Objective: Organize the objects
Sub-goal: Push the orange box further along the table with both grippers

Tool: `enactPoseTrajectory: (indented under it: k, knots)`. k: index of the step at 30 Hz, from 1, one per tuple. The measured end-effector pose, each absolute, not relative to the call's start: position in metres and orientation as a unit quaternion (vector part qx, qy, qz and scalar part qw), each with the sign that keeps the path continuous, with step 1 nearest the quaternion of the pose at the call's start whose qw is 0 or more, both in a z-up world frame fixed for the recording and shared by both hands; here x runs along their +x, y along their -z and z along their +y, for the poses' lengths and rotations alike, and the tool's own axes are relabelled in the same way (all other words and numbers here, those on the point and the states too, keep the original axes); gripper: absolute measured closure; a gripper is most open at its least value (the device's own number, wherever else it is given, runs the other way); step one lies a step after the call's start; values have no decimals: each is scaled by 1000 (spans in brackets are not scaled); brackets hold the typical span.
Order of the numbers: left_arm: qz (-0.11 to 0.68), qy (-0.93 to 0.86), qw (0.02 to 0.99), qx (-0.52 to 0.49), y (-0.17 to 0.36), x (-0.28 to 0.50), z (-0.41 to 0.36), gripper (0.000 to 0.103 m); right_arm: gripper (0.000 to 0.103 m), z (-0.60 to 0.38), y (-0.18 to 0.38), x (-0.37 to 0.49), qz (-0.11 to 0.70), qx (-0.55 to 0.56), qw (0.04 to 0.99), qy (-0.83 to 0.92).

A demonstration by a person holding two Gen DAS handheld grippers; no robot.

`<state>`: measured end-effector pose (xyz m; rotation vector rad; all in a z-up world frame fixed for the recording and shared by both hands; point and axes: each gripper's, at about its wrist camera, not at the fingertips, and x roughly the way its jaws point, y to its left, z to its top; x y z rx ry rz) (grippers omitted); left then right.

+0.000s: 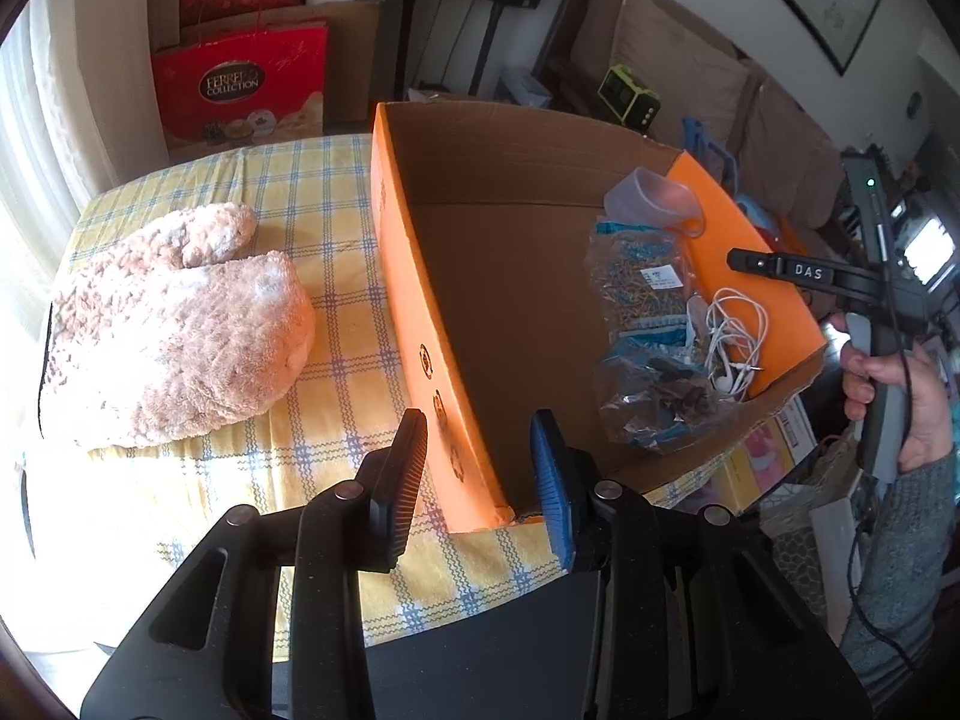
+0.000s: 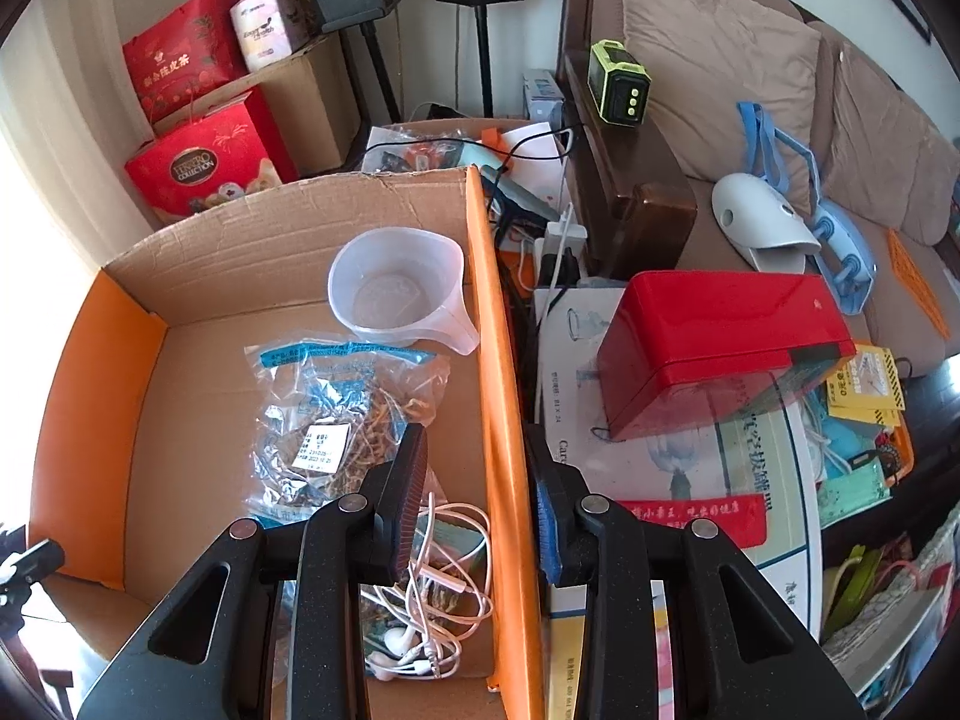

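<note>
An orange cardboard box stands open on a yellow checked cloth. Along its right side lie a clear plastic jug, a bag of dried herbs and white earphones. My left gripper is open and straddles the box's left wall near the front corner, with cloth showing beside the wall. My right gripper is open and straddles the right wall; a gap shows on its inner side. In the left wrist view the right gripper hangs over that wall, held by a hand.
A fluffy pink plush lies on the cloth left of the box. Red gift boxes stand behind. Right of the box is a cluttered glass table with a red case, papers and cables. A brown sofa holds a green device.
</note>
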<state>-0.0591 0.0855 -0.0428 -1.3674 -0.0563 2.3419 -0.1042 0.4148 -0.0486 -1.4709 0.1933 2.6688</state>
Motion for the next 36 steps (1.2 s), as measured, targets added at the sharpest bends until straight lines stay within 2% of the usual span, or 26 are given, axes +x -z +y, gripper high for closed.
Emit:
enactPoseTrajectory:
  k: [1,2,3,5,8,11,14,17,19,20,21,23,24,29,34,35,36]
  knots:
    - [-21,-846,208,-490,41,-60,81,60,70,416,48,-102,66,-480,45,-873]
    - [-25,-848,205,-488,40,-61,75,46,69,416,48,-100,67,-478,48,-874]
    - [-32,-849,203,-486,40,-62,68,38,63,417,47,-97,68,-476,50,-875]
    - [-44,-852,196,-484,39,-65,54,36,57,418,46,-91,72,-472,55,-877]
    - [-68,-846,200,-491,43,-74,34,27,57,419,43,-81,73,-464,65,-880]
    - [-103,-839,204,-494,45,-81,18,28,57,419,40,-73,77,-459,65,-883]
    - [-149,-823,255,-485,42,-82,11,26,57,417,40,-66,77,-459,64,-883]
    - [-129,-828,248,-486,43,-83,17,29,57,410,44,-62,75,-464,59,-880]
    - [-115,-824,253,-494,46,-83,26,38,58,406,48,-59,63,-469,68,-879]
    - [-110,-820,257,-499,48,-82,32,47,64,405,50,-59,56,-471,73,-877]
    - [-102,-818,259,-503,50,-81,38,61,73,404,51,-58,53,-474,74,-876]
    - [-91,-813,262,-511,54,-77,49,76,79,404,54,-58,57,-479,71,-873]
    - [-89,-815,265,-507,54,-75,53,79,82,404,55,-59,53,-481,70,-872]
    - [-76,-819,262,-505,53,-67,63,78,90,408,61,-61,51,-489,69,-868]
    - [-77,-819,266,-502,50,-61,63,78,92,409,62,-64,48,-492,70,-866]
    - [-83,-818,267,-502,49,-62,59,70,92,409,62,-64,47,-492,71,-867]
    - [-89,-817,267,-504,48,-63,55,53,92,408,62,-63,45,-491,72,-867]
